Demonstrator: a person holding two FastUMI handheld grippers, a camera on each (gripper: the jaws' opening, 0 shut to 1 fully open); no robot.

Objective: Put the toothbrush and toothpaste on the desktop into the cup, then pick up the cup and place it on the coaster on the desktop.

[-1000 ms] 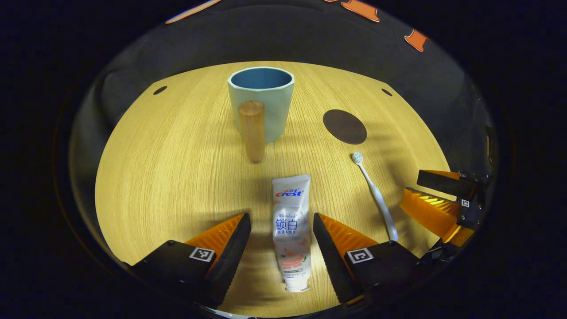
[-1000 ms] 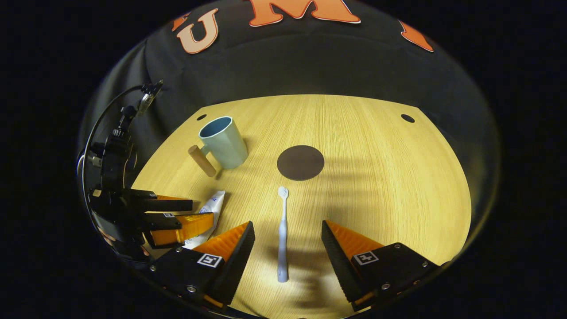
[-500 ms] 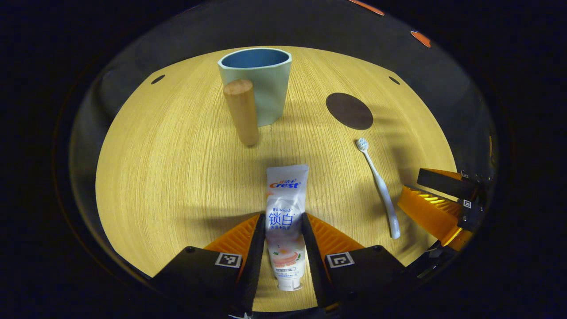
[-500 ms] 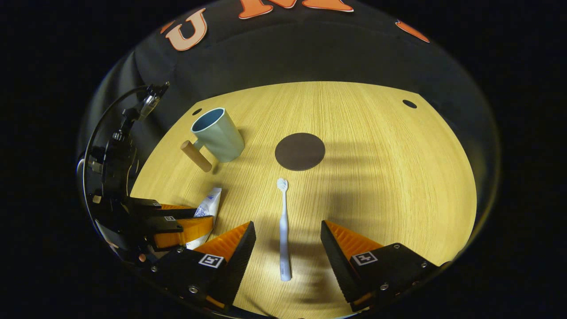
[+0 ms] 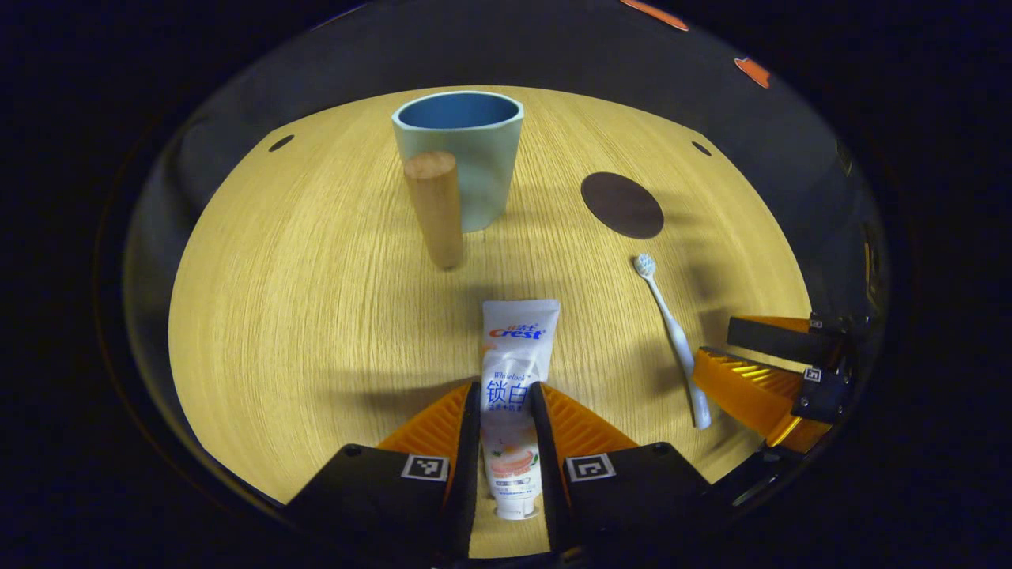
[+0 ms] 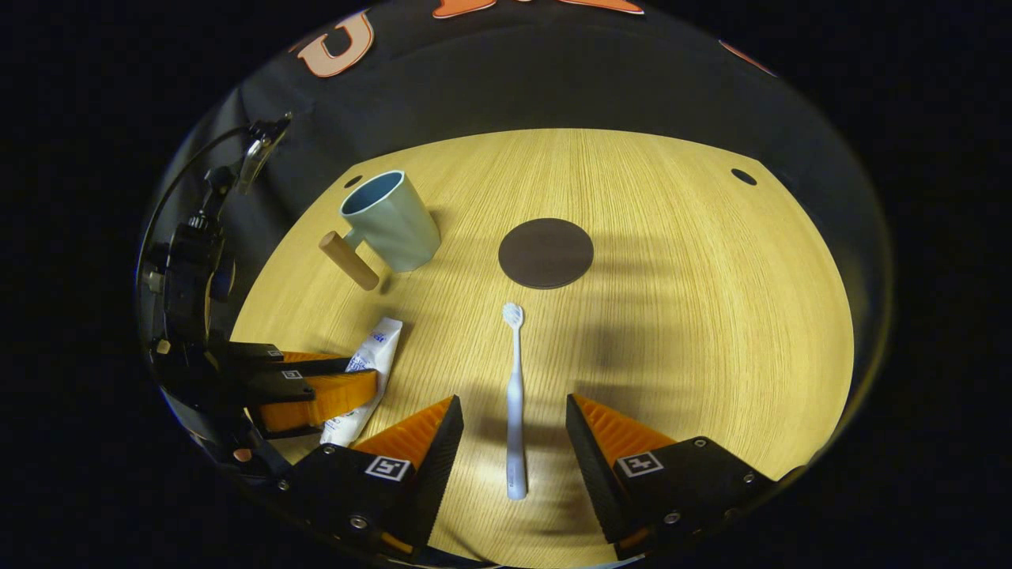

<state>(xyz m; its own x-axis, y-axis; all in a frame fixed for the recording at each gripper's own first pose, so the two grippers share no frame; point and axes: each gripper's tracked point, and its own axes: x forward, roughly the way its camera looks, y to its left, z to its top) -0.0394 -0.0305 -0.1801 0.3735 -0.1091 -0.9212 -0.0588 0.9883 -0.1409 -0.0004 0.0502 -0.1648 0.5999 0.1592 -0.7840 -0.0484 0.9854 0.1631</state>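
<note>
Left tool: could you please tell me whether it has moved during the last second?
Yes. The left tool has closed inward on the toothpaste, which it straddled with gaps before; the tube still points toward the cup.

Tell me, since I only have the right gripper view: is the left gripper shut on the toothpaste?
Observer: Yes. In the left gripper view, both fingers of the left gripper press the sides of the toothpaste.
Operator: Which end faces the cup?
Observer: The flat crimped end points at the cup; the cap sits back between the fingers.
Operator: And the cup's handle?
Observer: The handle is on the cup's near side, roughly in line with the toothpaste.
</note>
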